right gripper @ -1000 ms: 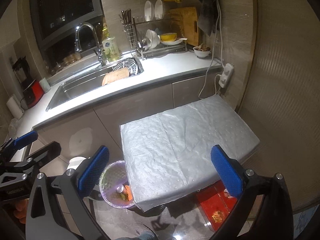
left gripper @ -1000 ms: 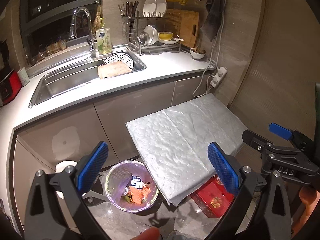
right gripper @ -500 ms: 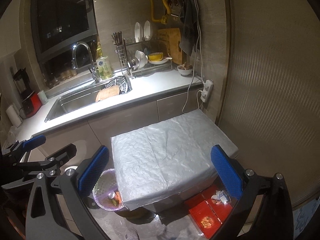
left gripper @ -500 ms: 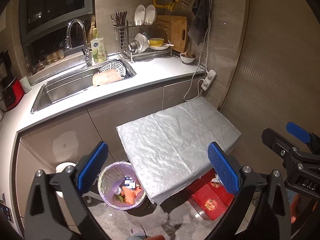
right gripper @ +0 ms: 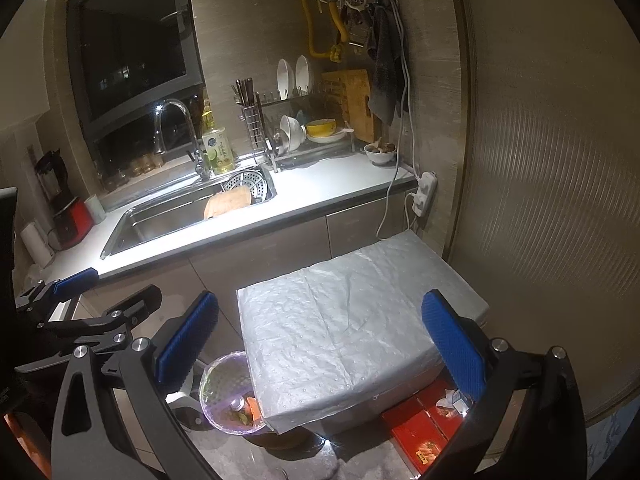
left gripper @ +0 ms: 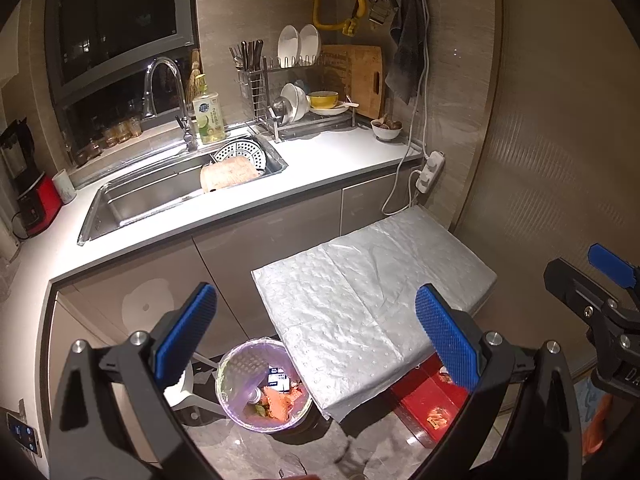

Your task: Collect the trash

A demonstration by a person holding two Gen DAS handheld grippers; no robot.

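Kitchen counters run along the far wall, white-topped, with a steel sink [left gripper: 160, 196] under a dark window and a dish rack [left gripper: 308, 108] full of plates and bowls beside it. A bottle of dish soap [left gripper: 208, 114] stands by the tap, and a wooden cutting board [left gripper: 362, 80] leans against the wall behind the rack. Below the counter stands a low table [left gripper: 372, 300] covered with a silvery quilted sheet, its top bare.

Both grippers hang high above the floor, looking down on this table. The left gripper [left gripper: 316, 332] has its blue-padded fingers spread wide apart with nothing between them. The right gripper [right gripper: 320, 336] is likewise spread wide and holds nothing; it also shows at the right edge of the left camera's view.

The trash sits in a round bin [left gripper: 264, 388] lined with a pale purple bag, on the grey tile floor just beside the table's near left corner. Inside lie orange scraps, a small printed box and what looks like a bottle cap. From the right camera the table's corner hides part of the bin. A red box [left gripper: 428, 400] lies on the floor under the table's near edge.
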